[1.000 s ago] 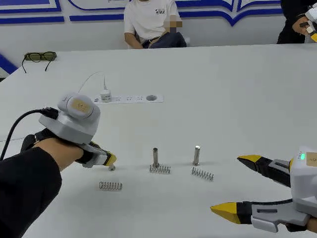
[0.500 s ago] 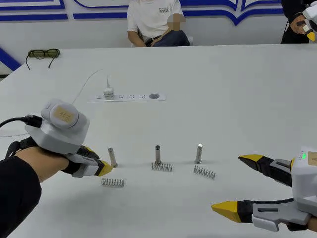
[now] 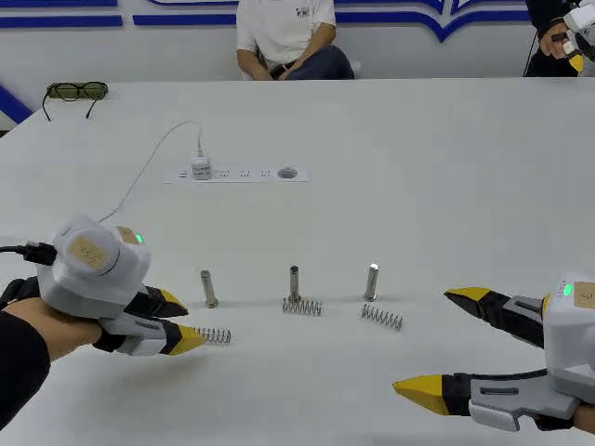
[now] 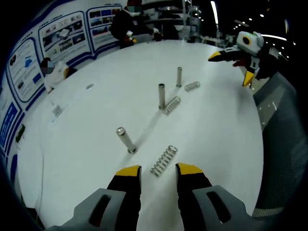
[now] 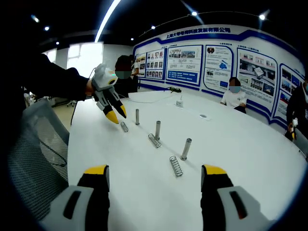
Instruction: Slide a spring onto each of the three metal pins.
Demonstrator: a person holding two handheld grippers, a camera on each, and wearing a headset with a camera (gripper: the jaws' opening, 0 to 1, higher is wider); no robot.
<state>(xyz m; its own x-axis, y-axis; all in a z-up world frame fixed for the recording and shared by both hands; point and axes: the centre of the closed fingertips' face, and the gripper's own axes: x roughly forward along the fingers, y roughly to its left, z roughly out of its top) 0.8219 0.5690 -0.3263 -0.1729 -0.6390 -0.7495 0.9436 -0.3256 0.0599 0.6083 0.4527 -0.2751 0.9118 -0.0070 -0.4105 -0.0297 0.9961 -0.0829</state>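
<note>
The white table (image 3: 446,167) runs out ahead of me. Well beyond my left gripper (image 3: 189,325) lies a white power strip (image 3: 246,175) with a plug (image 3: 200,168) at its left end and a thin cable (image 3: 149,160) curving back toward my left. Farther off on that side, dark glasses (image 3: 76,91) rest near the far edge. Across the table sits a person in a white shirt (image 3: 284,28). Another person (image 3: 553,37) sits far beyond my right gripper (image 3: 426,342). A grey mesh chair (image 4: 284,125) stands close by me.

Looks like an office meeting room: big white conference table (image 3: 446,167), flat white power strip (image 3: 237,175) on it, white-shirted person (image 3: 284,32) seated at its far edge, blue-framed poster boards (image 5: 219,60) on the wall beyond.
</note>
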